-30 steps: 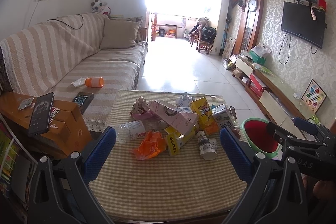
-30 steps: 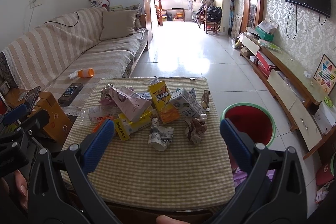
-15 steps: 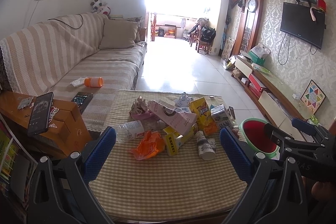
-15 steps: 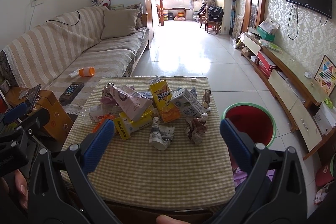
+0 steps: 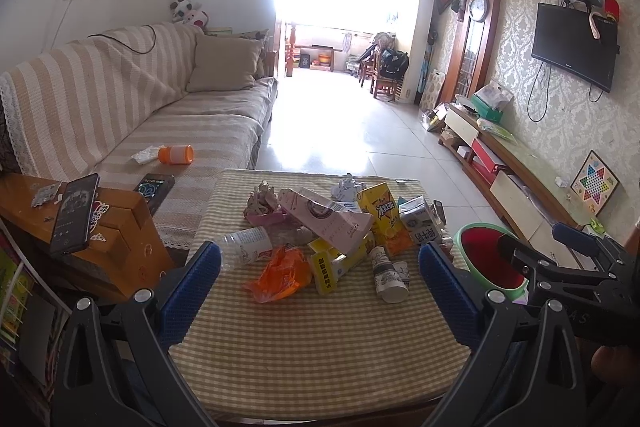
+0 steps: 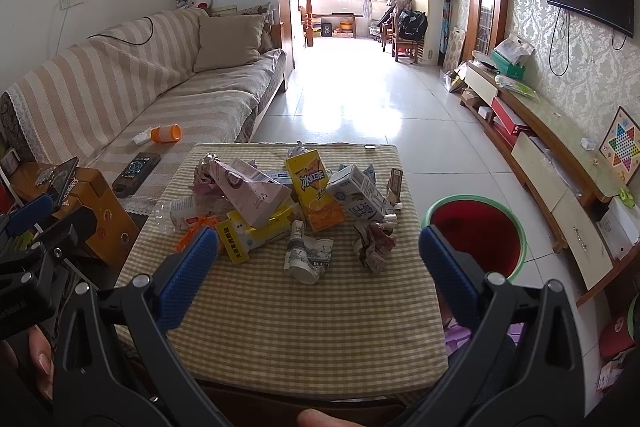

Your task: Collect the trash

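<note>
A pile of trash lies on the checked table (image 5: 320, 339) (image 6: 304, 327): a pink carton (image 5: 324, 223) (image 6: 250, 193), a yellow drink carton (image 5: 384, 217) (image 6: 316, 189), a white milk carton (image 6: 360, 195), a crushed paper cup (image 5: 390, 277) (image 6: 306, 257), an orange wrapper (image 5: 280, 273), a plastic bottle (image 5: 244, 245) and crumpled paper (image 6: 374, 241). A green bin with red liner (image 5: 486, 257) (image 6: 478, 231) stands right of the table. My left gripper (image 5: 320, 287) and right gripper (image 6: 318, 267) are both open and empty, held above the table's near part, short of the pile.
A striped sofa (image 5: 132, 111) with an orange bottle (image 5: 176, 154) is on the left. A wooden side table (image 5: 92, 227) holds a phone (image 5: 74, 213). A low TV cabinet (image 6: 560, 163) runs along the right wall. Tiled floor (image 6: 360, 91) lies beyond.
Both views have shifted very slightly; the grippers stay open and the trash pile has not moved.
</note>
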### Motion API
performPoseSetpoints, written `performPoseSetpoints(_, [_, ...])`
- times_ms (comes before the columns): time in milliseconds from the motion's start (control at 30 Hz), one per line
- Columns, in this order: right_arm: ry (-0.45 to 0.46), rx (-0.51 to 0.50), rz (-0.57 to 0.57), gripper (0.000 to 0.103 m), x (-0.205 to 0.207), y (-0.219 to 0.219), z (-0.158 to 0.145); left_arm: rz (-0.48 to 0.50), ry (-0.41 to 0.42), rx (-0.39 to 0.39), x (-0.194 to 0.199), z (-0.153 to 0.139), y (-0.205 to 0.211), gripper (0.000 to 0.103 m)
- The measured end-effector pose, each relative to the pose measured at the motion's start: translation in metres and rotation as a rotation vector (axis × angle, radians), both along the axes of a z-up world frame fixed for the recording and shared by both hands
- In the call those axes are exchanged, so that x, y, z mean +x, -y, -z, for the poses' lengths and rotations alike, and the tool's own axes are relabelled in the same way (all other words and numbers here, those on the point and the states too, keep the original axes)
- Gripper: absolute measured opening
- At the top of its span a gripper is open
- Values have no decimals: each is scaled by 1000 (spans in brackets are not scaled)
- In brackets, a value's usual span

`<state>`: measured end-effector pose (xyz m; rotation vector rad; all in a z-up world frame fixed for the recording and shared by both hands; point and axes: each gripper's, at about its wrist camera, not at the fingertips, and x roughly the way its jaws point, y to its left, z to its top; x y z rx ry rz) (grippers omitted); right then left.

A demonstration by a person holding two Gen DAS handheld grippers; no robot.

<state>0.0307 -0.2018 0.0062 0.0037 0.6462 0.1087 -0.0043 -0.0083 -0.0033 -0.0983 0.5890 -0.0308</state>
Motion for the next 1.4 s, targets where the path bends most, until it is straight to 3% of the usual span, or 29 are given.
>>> performPoseSetpoints(900, [-31,10,0,99,2,4,13,9,-21,4,1,7,1,95])
performPoseSetpoints(1200, [-102,5,16,99,21,14,49,-14,-94,38,15,34,-6,95])
performPoseSetpoints(1400, [-230,52,28,99,47,31,86,29,-171,71,37,62,-10,95])
